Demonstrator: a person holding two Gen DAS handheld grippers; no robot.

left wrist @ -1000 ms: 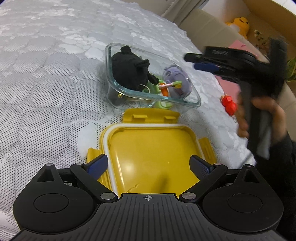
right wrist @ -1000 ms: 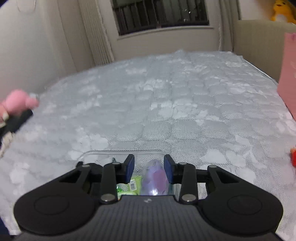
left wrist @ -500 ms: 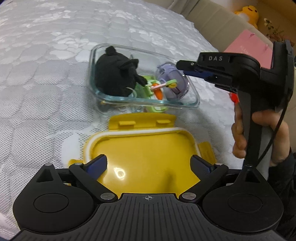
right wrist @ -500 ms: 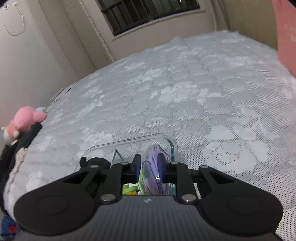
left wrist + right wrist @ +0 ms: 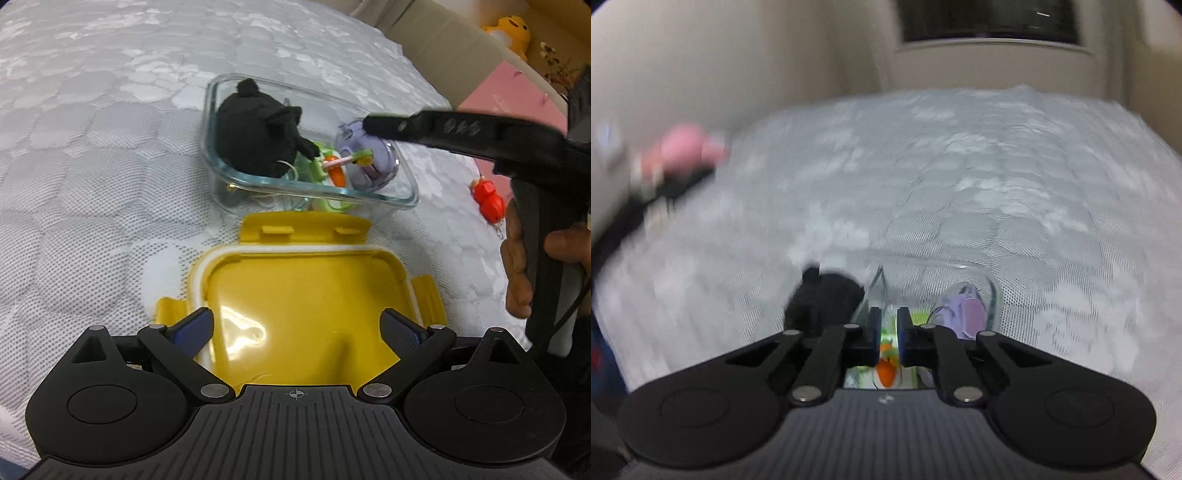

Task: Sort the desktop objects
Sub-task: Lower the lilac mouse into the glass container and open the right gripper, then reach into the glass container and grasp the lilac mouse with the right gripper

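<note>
A clear glass container (image 5: 306,192) sits on the white quilted mattress. It holds a black plush (image 5: 258,140), a purple toy (image 5: 373,162) and a small green and orange piece (image 5: 336,173). A yellow lid (image 5: 303,291) lies just in front of it, under my left gripper (image 5: 297,325), which is open and holds nothing. My right gripper (image 5: 369,123) reaches in from the right, above the purple toy. In the blurred right wrist view the right gripper (image 5: 889,325) has its jaws closing to a narrow gap with nothing between them. It hangs over the container (image 5: 991,291), with the black plush (image 5: 823,299) to its left and the purple toy (image 5: 964,314) to its right.
A red toy (image 5: 489,197) lies on the mattress to the right of the container. A person's hand (image 5: 521,269) holds the right gripper's handle. A pink box (image 5: 513,96) and a yellow plush (image 5: 511,29) stand beyond the bed's right edge. A pink plush (image 5: 687,151) lies at the far left.
The right gripper came in over the container, narrowed its jaws and rolled, shifting from above the purple toy toward the middle. The left gripper stayed over the yellow lid.
</note>
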